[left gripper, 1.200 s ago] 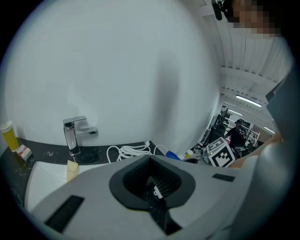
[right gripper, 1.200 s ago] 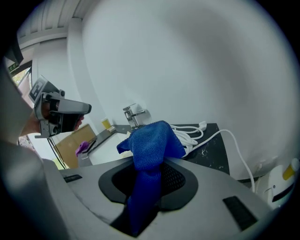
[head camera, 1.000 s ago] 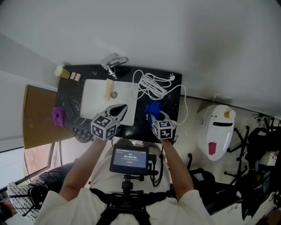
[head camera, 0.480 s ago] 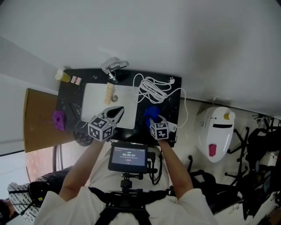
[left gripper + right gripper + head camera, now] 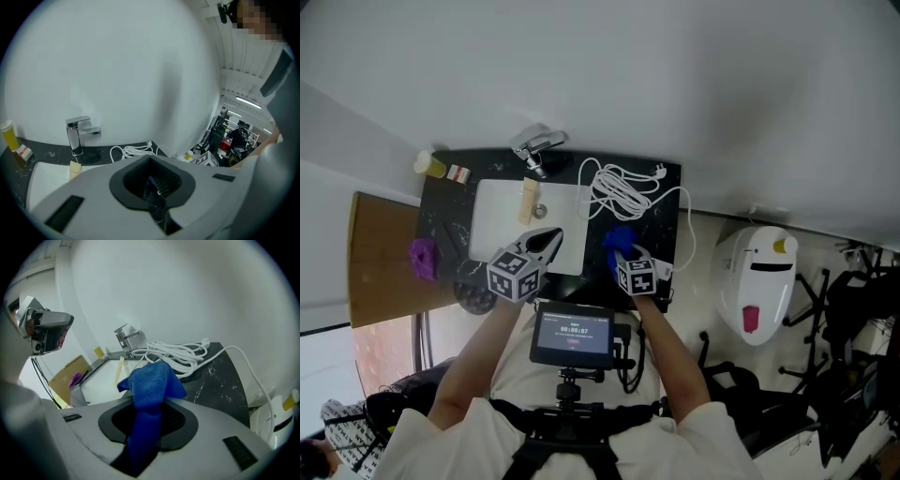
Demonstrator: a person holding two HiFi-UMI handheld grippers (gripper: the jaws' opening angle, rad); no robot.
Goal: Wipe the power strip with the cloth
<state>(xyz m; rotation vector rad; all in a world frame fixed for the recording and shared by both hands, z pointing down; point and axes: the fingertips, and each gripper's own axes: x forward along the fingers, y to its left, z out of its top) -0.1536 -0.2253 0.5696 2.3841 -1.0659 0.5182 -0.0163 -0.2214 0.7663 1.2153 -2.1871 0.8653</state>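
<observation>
My right gripper (image 5: 624,251) is shut on a blue cloth (image 5: 620,238), which bunches up out of the jaws (image 5: 152,385) above the right part of the black countertop (image 5: 661,230). The power strip's white cord (image 5: 619,192) lies coiled just beyond the cloth, also seen from the right gripper (image 5: 178,355). One strand runs round the counter's right edge toward me. I cannot make out the strip's body. My left gripper (image 5: 549,236) hovers over the front of the white sink (image 5: 499,211); its jaws (image 5: 152,187) meet with nothing between them.
A chrome faucet (image 5: 534,145) stands behind the sink, and a beige piece (image 5: 527,199) lies in the basin. A yellow bottle (image 5: 429,165) sits at the back left, a purple object (image 5: 422,255) on the left. A white appliance (image 5: 759,286) stands on the floor to the right.
The right gripper with the cloth has drifted slightly left and nearer to me. The left gripper has barely shifted.
</observation>
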